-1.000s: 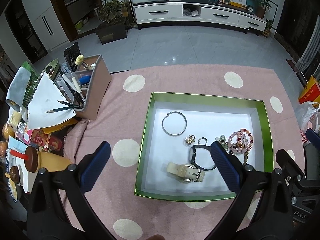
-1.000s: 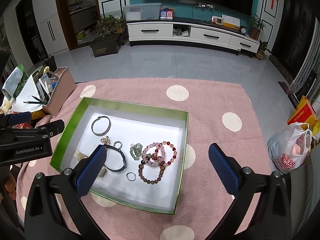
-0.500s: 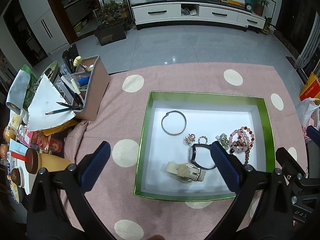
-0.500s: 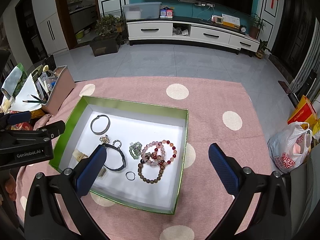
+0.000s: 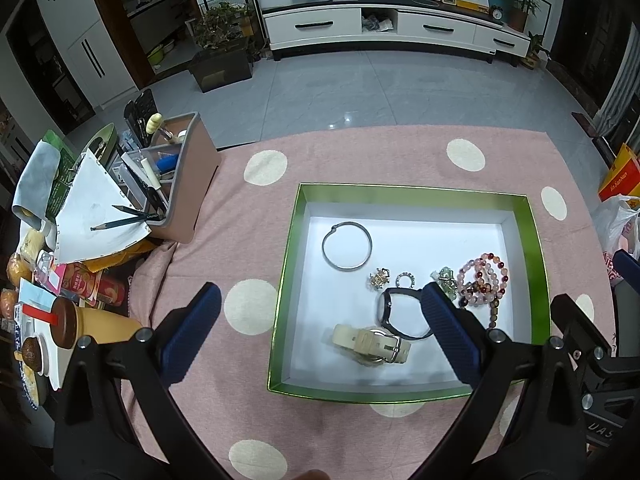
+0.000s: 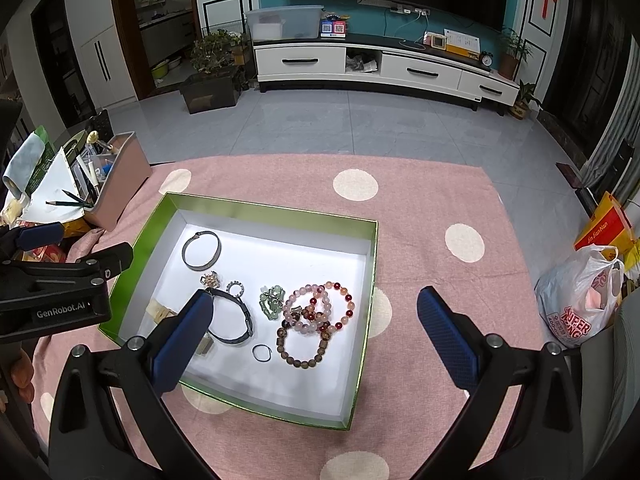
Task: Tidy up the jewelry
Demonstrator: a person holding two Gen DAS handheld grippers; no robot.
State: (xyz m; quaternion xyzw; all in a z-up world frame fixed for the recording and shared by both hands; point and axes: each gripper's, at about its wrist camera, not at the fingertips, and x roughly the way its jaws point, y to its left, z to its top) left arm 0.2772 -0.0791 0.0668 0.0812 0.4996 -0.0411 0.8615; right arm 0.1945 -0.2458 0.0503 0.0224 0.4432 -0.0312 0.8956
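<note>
A green-rimmed white box [image 5: 412, 196] [image 6: 272, 216] sits on the pink dotted cloth. Inside lie a silver bangle [image 5: 347, 245] [image 6: 201, 250], a gold charm [image 5: 379, 278], a small ring [image 5: 405, 279], a black band [image 5: 390, 312] [image 6: 236, 320], a cream watch [image 5: 372, 346], a green charm [image 6: 272, 300], bead bracelets [image 5: 484, 280] [image 6: 316, 312] and a thin ring [image 6: 261, 352]. My left gripper [image 5: 320, 332] is open and empty above the box's near left part. My right gripper [image 6: 312, 336] is open and empty above the box's right half.
A pink desk organizer [image 5: 184, 176] [image 6: 120, 184] with pens and paper stands left of the box. Cups and cans [image 5: 80, 312] crowd the table's left edge. A plastic bag [image 6: 580, 296] sits off the right edge. The left gripper body [image 6: 56, 292] shows in the right wrist view.
Both grippers have shifted only slightly; the box has drifted a little in both views. Nothing was grasped or released.
</note>
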